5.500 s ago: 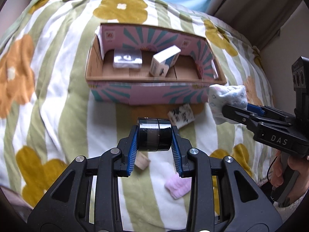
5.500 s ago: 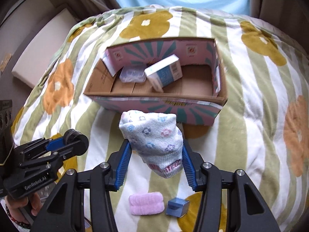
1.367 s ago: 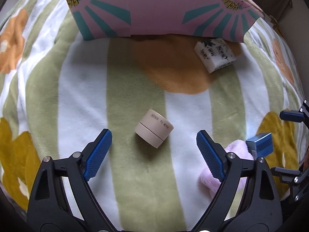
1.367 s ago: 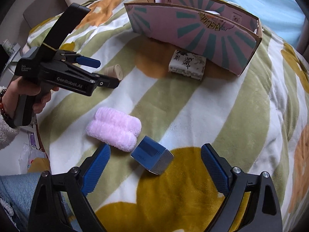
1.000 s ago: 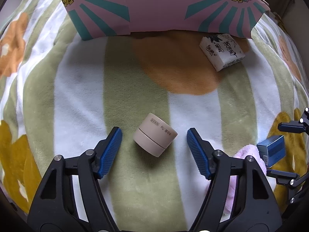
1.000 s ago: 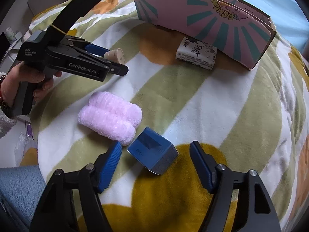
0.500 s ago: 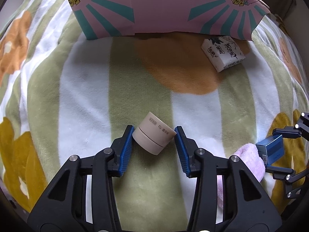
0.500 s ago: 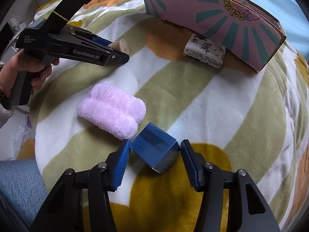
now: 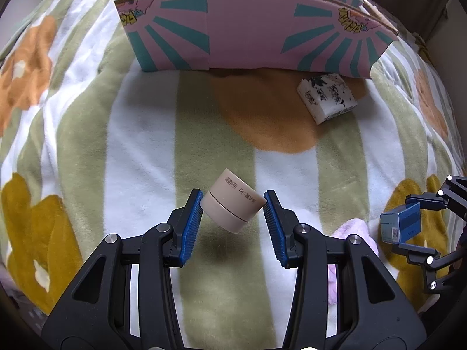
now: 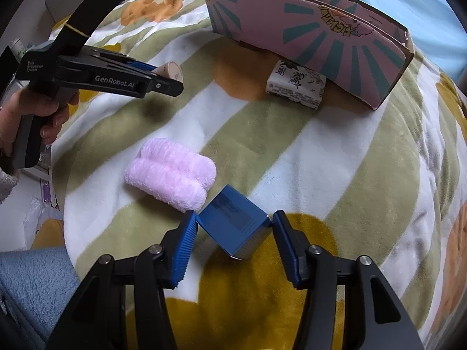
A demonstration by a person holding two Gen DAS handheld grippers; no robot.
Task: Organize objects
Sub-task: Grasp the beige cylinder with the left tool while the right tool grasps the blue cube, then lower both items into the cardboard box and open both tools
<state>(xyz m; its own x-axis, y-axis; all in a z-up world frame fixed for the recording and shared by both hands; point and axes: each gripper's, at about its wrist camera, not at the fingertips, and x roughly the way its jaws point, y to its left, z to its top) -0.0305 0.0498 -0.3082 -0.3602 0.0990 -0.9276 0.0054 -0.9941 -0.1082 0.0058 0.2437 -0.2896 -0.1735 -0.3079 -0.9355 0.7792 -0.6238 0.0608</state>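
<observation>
My left gripper (image 9: 233, 207) is shut on a beige round jar (image 9: 232, 208) and holds it tilted, lifted off the blanket with its shadow below. It shows in the right wrist view (image 10: 170, 71) too. My right gripper (image 10: 235, 227) is shut on a small blue box (image 10: 235, 226), also lifted; it appears at the right edge of the left wrist view (image 9: 401, 227). A pink and teal cardboard box (image 9: 256, 35) stands at the back; its inside is hidden.
A white printed tissue pack (image 9: 327, 102) lies against the box's front wall (image 10: 315, 40). A rolled pink towel (image 10: 170, 175) lies on the flowered striped blanket (image 9: 146, 134), just left of the blue box. A hand (image 10: 38, 110) holds the left gripper.
Both grippers went from open around their objects to shut on them. The jar and the blue box have risen off the blanket.
</observation>
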